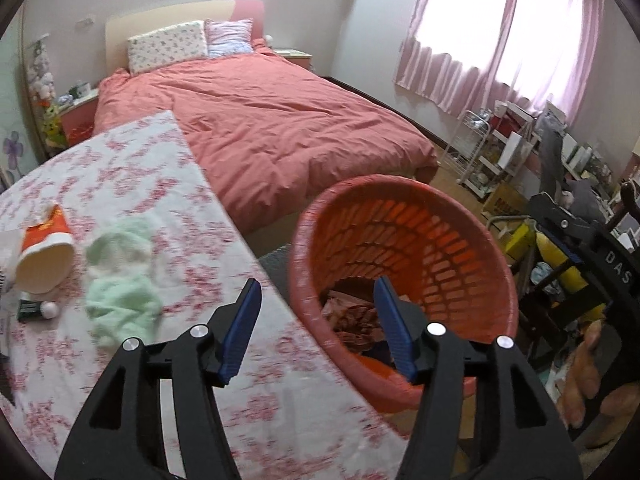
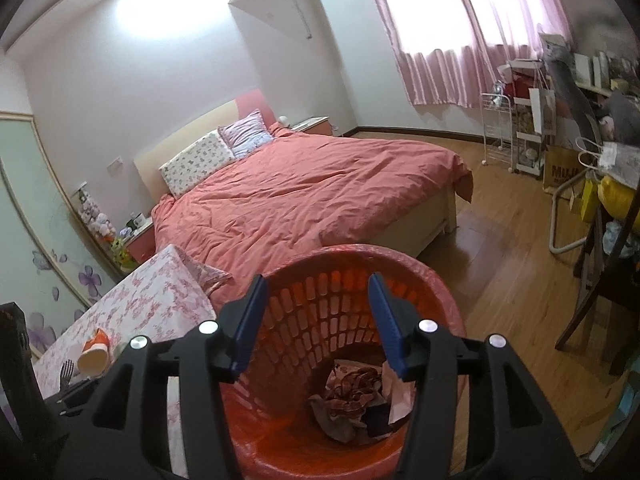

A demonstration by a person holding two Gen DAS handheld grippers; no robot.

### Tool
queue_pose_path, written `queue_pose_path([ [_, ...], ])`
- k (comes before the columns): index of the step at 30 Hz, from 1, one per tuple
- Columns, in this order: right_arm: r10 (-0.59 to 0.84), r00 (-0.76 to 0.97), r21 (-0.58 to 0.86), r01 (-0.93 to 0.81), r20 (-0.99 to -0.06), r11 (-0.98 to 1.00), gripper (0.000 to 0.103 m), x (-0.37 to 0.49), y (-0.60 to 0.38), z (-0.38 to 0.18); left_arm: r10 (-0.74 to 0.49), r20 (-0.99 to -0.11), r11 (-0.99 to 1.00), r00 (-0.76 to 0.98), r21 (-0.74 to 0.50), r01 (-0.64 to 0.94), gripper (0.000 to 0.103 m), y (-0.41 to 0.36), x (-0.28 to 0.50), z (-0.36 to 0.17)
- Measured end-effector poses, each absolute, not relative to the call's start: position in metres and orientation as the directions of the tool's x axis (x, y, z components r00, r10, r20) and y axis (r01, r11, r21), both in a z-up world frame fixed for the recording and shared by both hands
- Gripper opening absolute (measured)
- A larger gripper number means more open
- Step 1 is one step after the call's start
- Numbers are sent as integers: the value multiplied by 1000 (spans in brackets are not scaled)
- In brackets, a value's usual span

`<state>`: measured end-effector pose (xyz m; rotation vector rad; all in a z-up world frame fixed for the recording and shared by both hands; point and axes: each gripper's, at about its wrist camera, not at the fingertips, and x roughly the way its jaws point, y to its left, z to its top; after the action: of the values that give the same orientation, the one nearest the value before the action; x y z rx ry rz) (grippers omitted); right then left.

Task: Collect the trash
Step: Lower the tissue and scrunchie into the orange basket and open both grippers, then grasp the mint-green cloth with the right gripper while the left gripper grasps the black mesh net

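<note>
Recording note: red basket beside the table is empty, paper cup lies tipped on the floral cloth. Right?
Not empty. The red basket holds crumpled wrappers at its bottom, clearest in the right wrist view. The paper cup does lie tipped on the floral cloth.

An orange slatted basket (image 1: 452,248) stands beside the floral-clothed table (image 1: 160,208), tilted toward the viewer, with crumpled wrappers (image 2: 356,392) lying at its bottom. On the table a paper cup (image 1: 44,260) lies on its side, next to a crumpled pale green cloth (image 1: 124,280).

A table (image 1: 168,184) in a pink flowered cloth carries a tipped paper cup (image 1: 46,256) and a green cloth (image 1: 120,280)
</note>
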<state>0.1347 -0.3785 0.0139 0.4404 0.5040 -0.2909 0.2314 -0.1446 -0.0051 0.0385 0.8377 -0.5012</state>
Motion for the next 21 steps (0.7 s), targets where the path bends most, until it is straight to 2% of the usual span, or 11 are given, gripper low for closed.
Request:
queue_pose_path([
  [10, -69, 839, 266, 248, -539, 932, 52, 153, -308, 24, -307, -710, 938, 634, -114, 326, 62, -72, 234, 0],
  [21, 114, 777, 202, 17, -619, 979, 52, 199, -185, 11, -130, -696, 991, 707, -81, 102, 67, 63, 234, -3],
])
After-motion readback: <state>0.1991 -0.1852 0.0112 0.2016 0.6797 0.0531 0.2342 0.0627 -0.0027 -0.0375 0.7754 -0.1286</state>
